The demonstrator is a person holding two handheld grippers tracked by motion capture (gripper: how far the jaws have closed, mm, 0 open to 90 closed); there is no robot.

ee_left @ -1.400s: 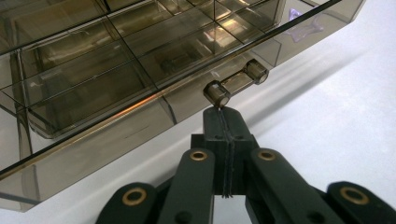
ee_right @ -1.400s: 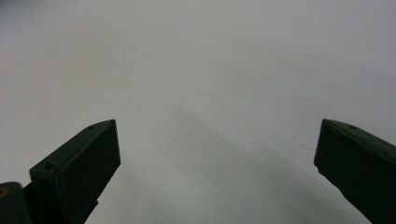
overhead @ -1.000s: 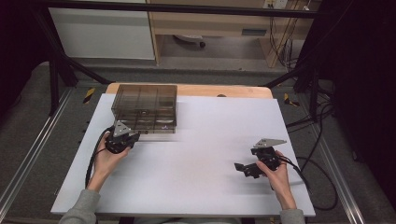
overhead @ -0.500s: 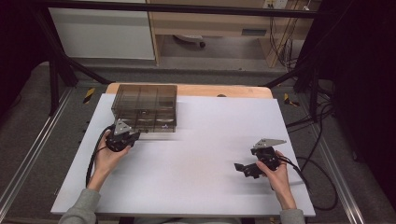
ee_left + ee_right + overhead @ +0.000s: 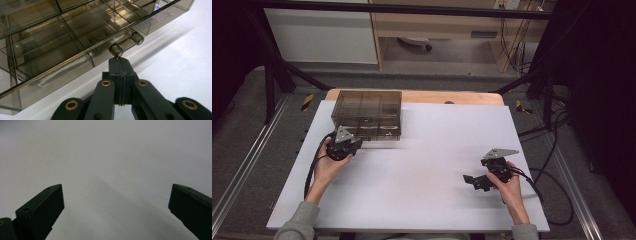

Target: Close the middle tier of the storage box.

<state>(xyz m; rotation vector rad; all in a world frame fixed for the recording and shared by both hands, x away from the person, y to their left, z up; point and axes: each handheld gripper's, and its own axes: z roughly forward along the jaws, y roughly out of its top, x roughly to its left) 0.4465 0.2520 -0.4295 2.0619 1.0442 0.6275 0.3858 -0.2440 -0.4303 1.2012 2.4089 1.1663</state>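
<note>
Box: smoked clear compartment box at the table's far left.
Handle: bar handle on the box's near wall, long axis along it.
Left gripper: jaws pressed together, tips touching the handle's post.
Right gripper: jaws wide, empty, well apart from box.
Nearer hand: left.

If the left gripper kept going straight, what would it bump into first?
Probably the small round handle on the smoky plastic box. The shut left gripper points right at it, tips almost touching.

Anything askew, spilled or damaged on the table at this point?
Nothing stands out. The smoky compartment box sits flat and closed on the white table; the left gripper is shut just below its handle, and the right gripper hangs open.
</note>
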